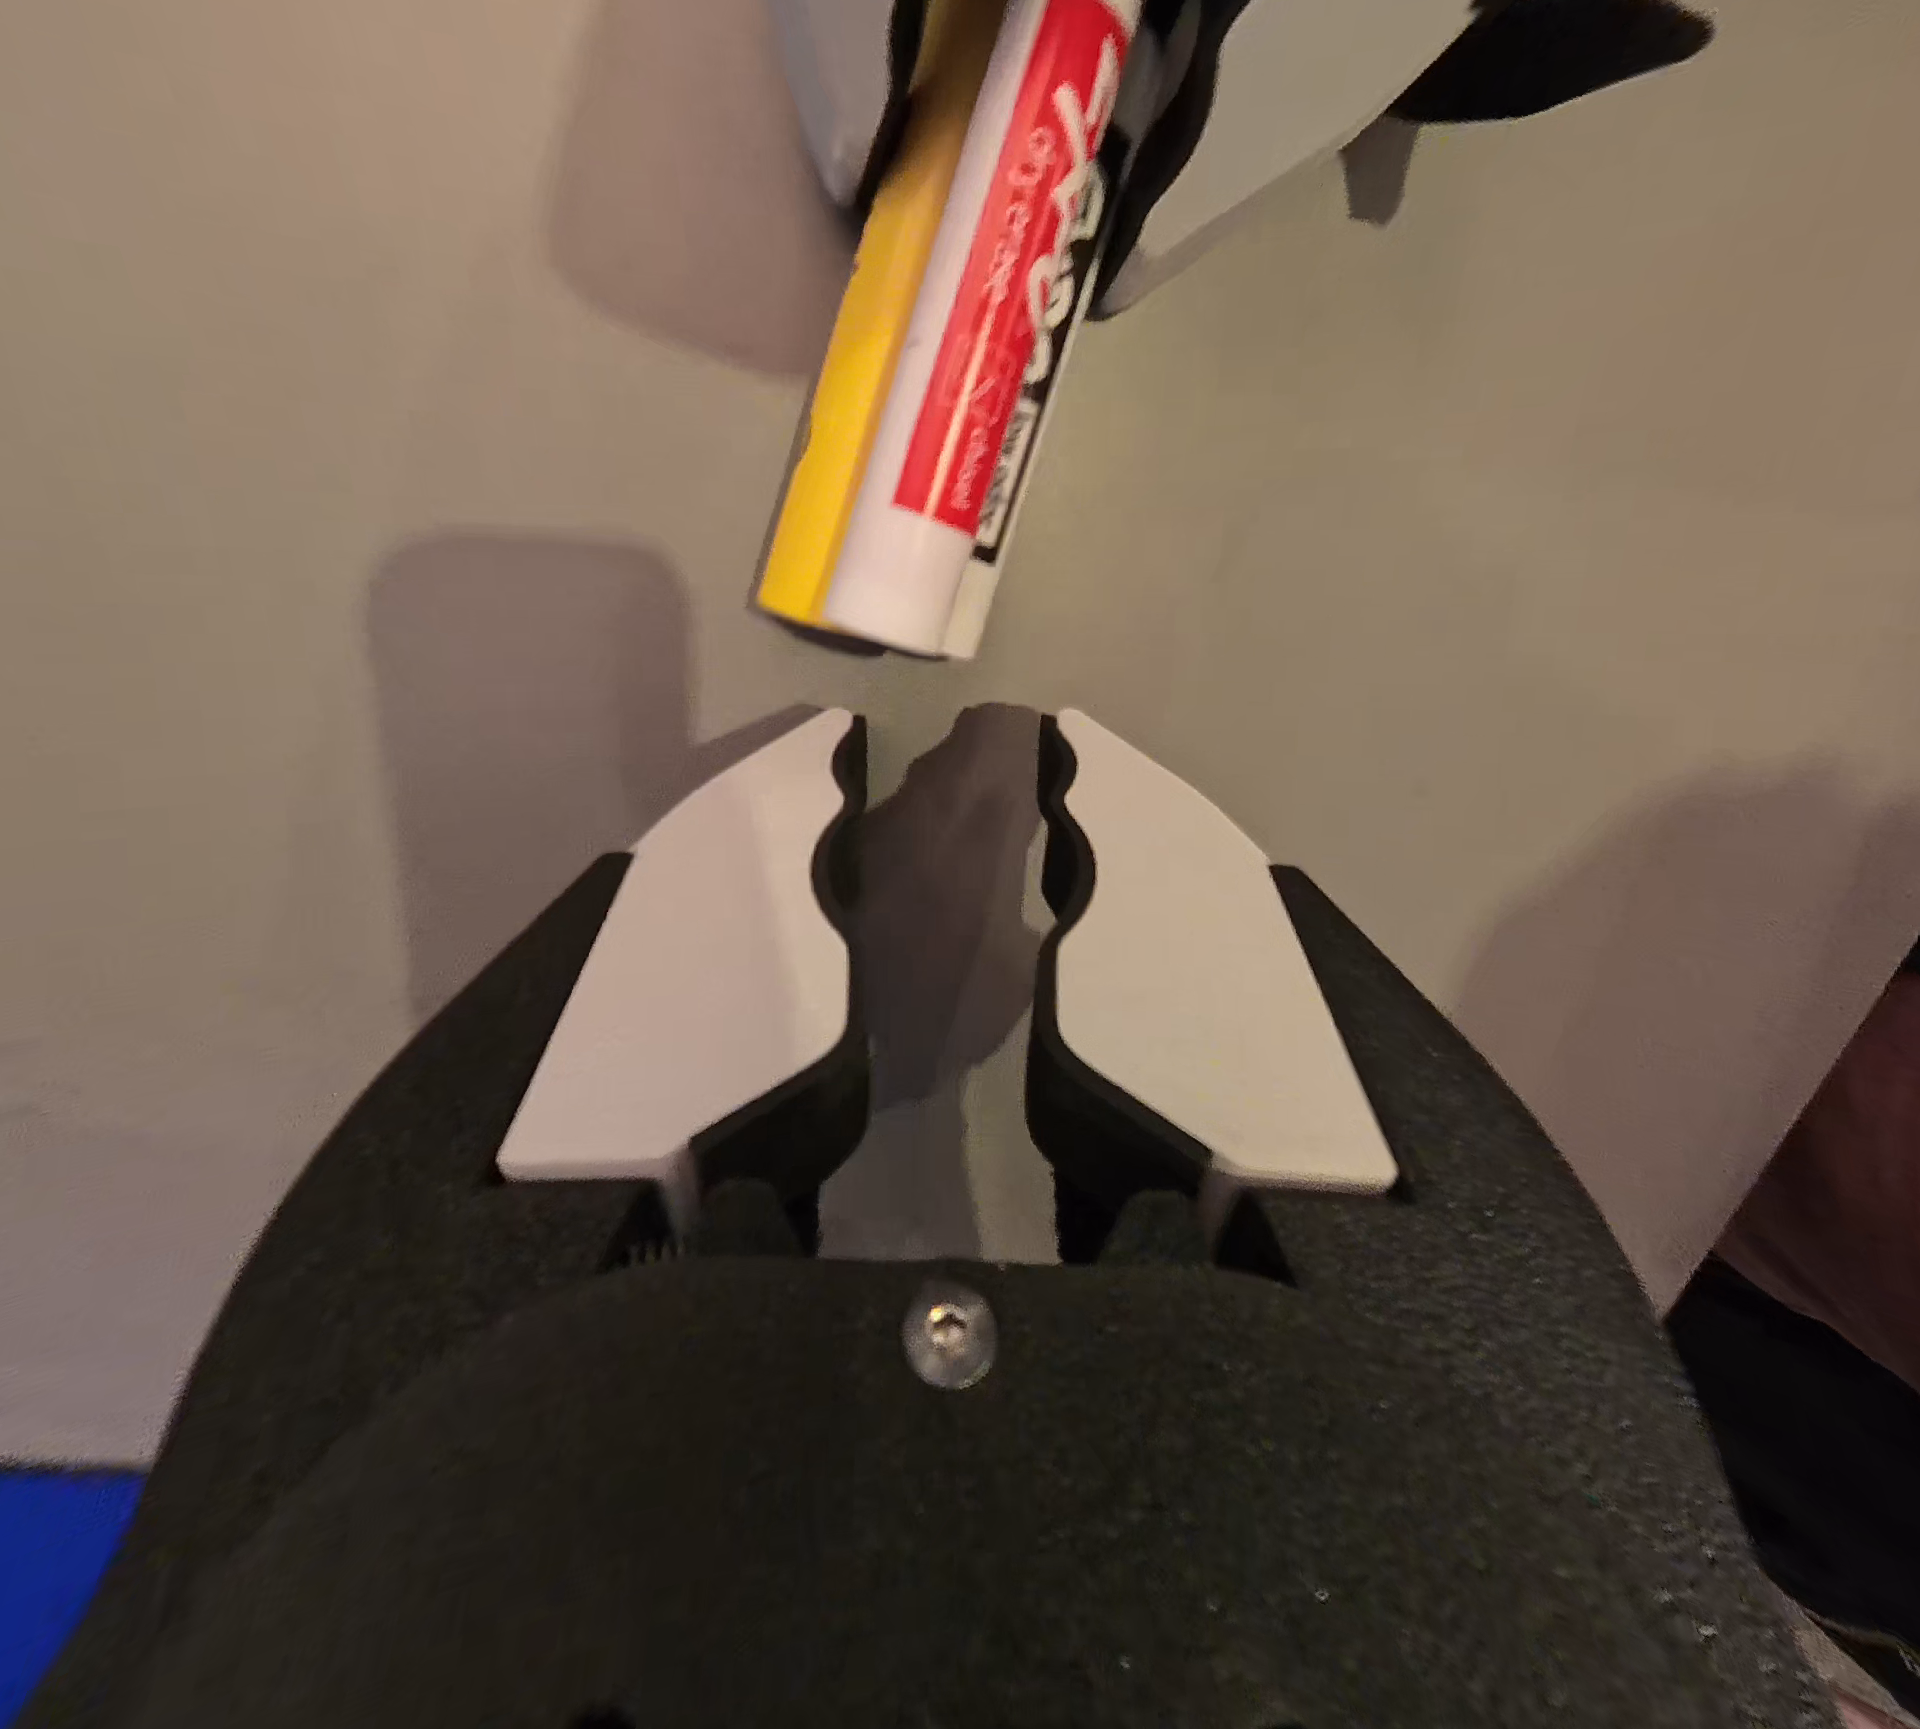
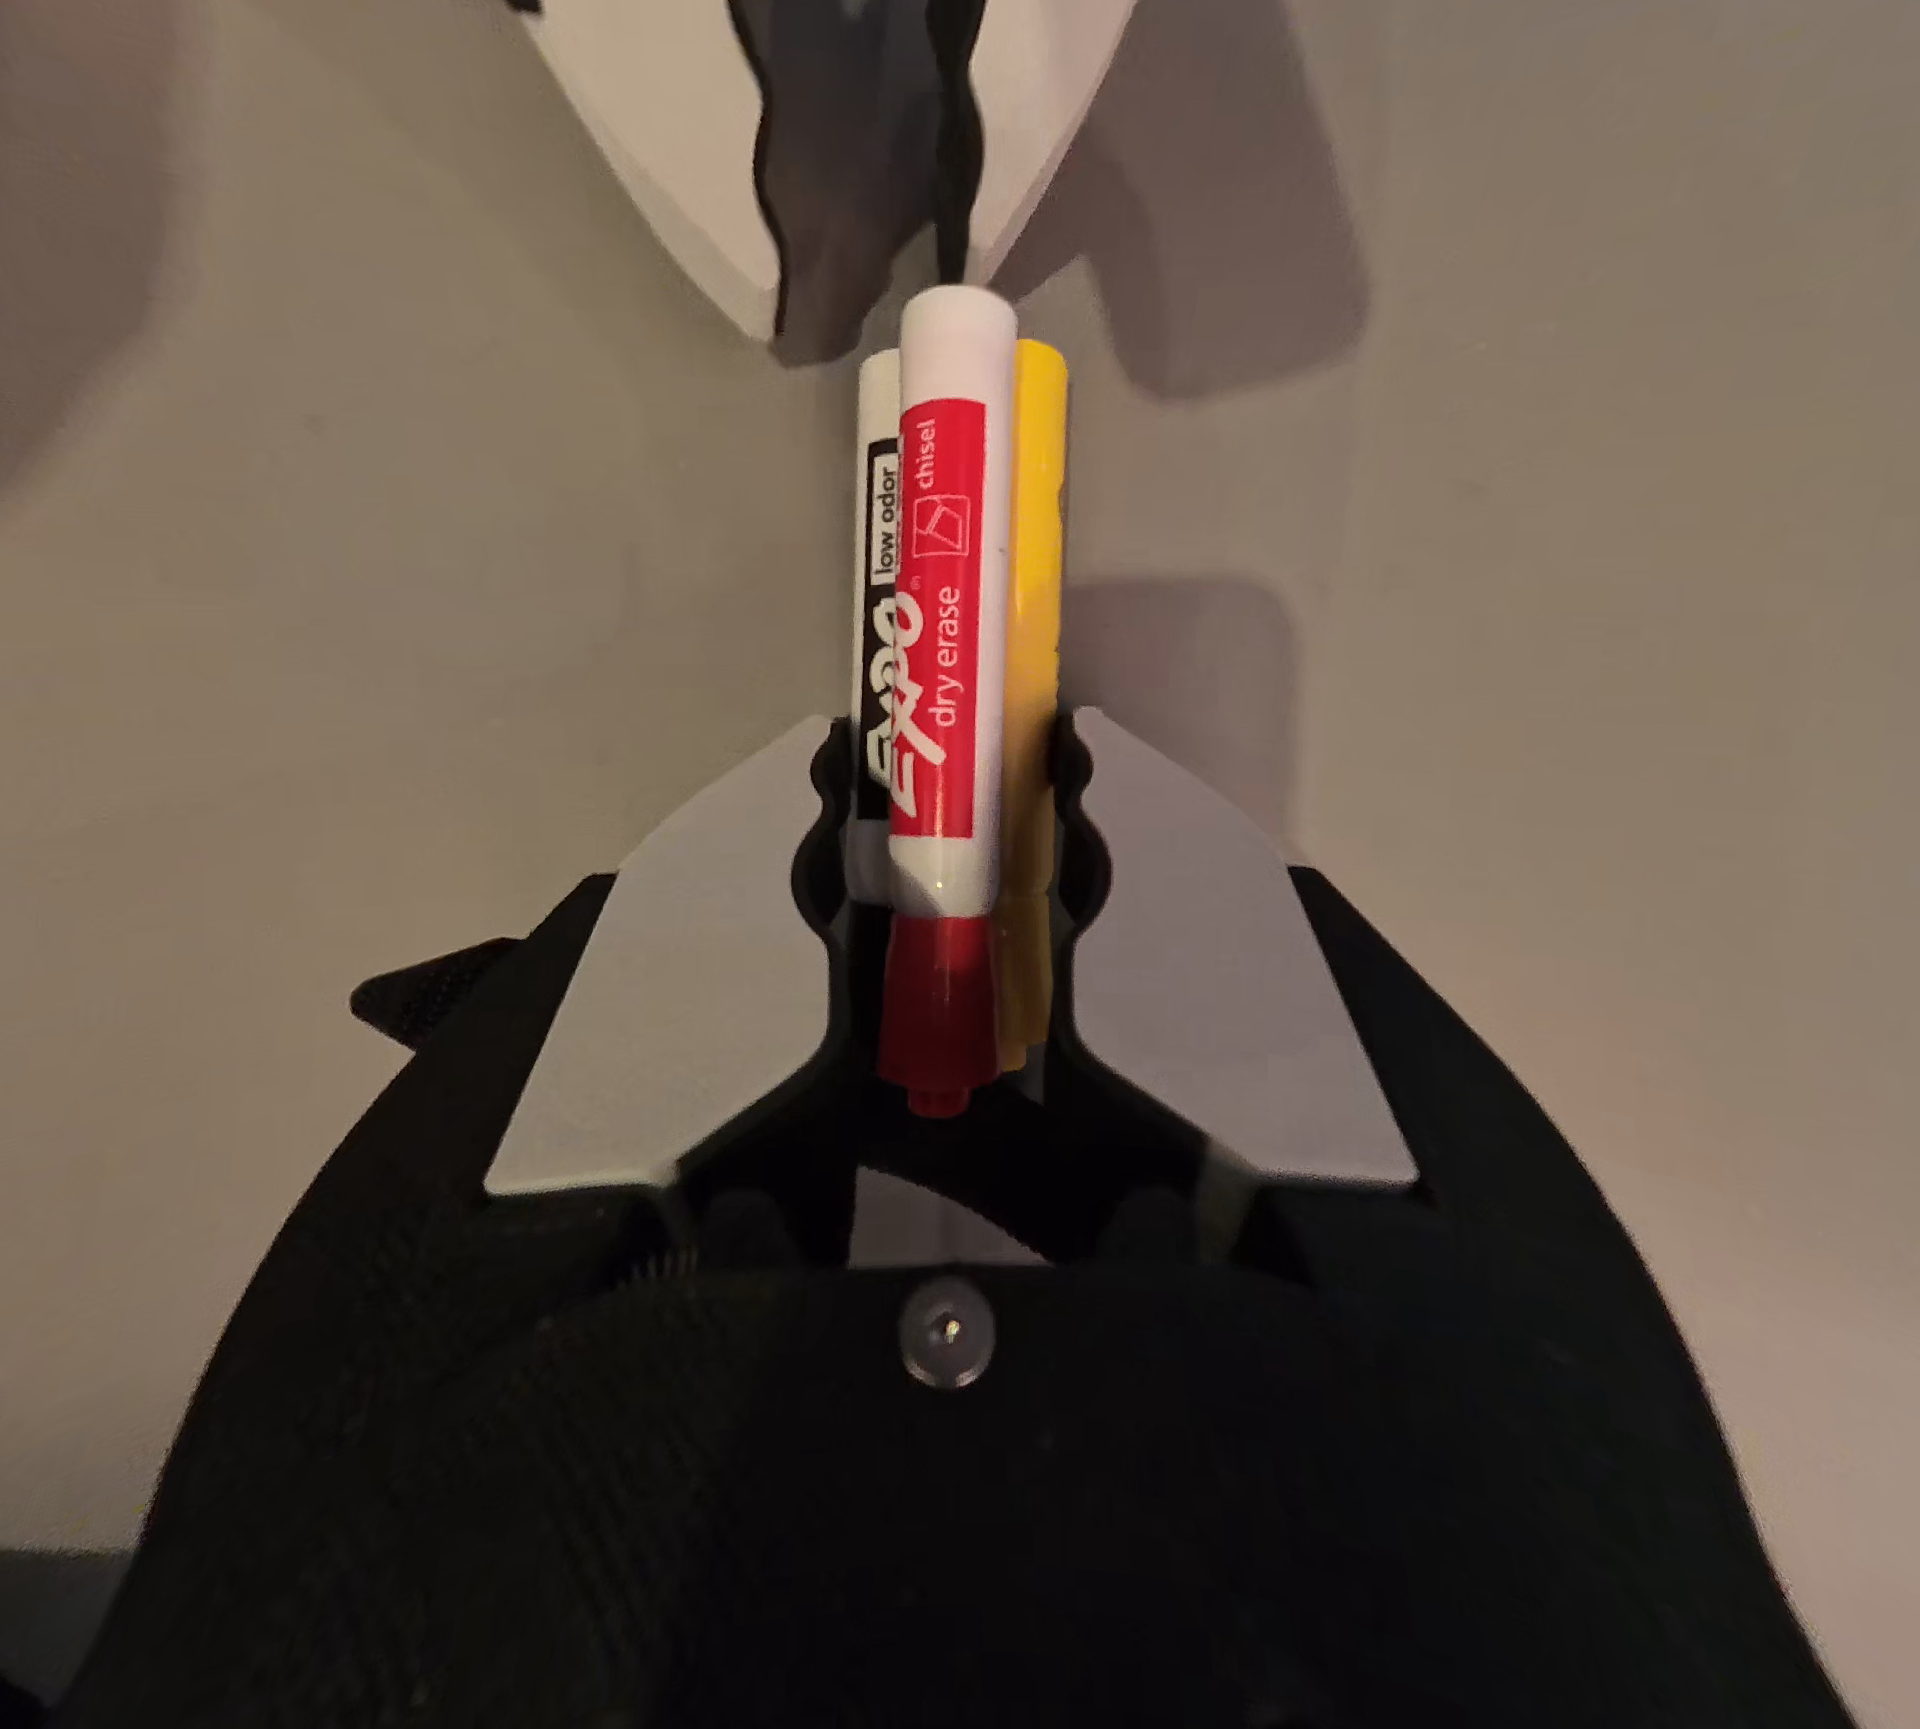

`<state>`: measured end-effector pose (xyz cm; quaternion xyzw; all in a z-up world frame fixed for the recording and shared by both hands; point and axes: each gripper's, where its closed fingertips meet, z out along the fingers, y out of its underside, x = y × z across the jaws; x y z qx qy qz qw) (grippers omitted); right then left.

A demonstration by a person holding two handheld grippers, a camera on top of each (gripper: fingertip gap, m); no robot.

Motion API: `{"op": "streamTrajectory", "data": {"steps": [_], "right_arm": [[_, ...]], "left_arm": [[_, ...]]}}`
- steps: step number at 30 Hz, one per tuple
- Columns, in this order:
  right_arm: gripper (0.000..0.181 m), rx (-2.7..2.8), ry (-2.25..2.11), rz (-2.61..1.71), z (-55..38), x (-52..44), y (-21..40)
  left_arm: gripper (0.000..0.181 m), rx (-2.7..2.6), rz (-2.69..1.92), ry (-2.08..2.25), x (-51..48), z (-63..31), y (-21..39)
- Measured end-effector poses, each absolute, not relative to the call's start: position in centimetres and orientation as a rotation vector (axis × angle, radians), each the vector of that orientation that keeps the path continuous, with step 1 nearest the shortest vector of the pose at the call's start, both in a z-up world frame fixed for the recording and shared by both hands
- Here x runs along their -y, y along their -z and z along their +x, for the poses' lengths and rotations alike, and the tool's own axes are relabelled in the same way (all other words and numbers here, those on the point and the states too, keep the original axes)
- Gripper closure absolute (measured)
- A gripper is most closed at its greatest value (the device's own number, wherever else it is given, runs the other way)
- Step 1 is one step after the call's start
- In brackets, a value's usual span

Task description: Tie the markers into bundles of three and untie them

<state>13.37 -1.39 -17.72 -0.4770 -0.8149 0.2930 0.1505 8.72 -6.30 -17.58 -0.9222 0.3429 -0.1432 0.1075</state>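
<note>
Three markers lie side by side: a red one (image 2: pixel 940 640), a black-labelled one (image 2: pixel 878 599) and a yellow one (image 2: pixel 1039 536). My right gripper (image 2: pixel 956 729) is shut on them near their capped ends, and their blunt ends point away from it. In the left wrist view the same bundle (image 1: pixel 997 308) hangs from the right gripper at the top. My left gripper (image 1: pixel 951 729) is open and empty, just short of the bundle's free end. A black strap (image 1: pixel 1558 48) sticks out beside the right gripper, and it also shows in the right wrist view (image 2: pixel 426 993). I cannot tell whether it wraps the markers.
A plain beige tabletop (image 1: pixel 312 329) lies under both grippers. A blue patch (image 1: pixel 62 1575) shows at the lower left. The table's edge and something dark (image 1: pixel 1829 1212) lie at the lower right. The gap from one gripper's tips to the other's is roughly 8 cm.
</note>
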Motion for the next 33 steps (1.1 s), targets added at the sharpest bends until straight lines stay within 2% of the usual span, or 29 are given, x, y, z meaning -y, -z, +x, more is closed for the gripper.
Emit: {"op": "streamTrajectory", "data": {"steps": [3, 8, 17, 20, 26, 33], "right_arm": [[0.142, 2.337, -0.855, -1.364, 13.4, 1.4, 17.7], [0.142, 2.352, -0.833, -1.361, 13.3, 1.4, 17.7], [0.142, 2.309, -0.956, -1.362, 13.3, 1.0, 17.4], [0.142, 2.286, -1.007, -1.327, 13.3, 1.2, 17.4], [0.142, 2.274, -1.037, -1.277, 13.3, 1.4, 17.4], [0.143, 2.220, -1.088, -1.249, 13.1, 1.3, 17.0]], "left_arm": [[0.149, -1.007, -2.688, 0.347, 6.0, 7.9, 16.8], [0.138, -1.122, -2.514, 0.242, 4.4, 8.8, 14.8], [0.132, -1.330, -2.498, 0.169, 2.5, 11.5, 16.0], [0.124, -1.304, -2.516, 0.153, 1.8, 11.2, 16.2], [0.123, -1.303, -2.549, 0.283, 2.6, 11.9, 17.5], [0.129, -1.315, -2.597, 0.163, 2.3, 11.8, 18.0]]}}
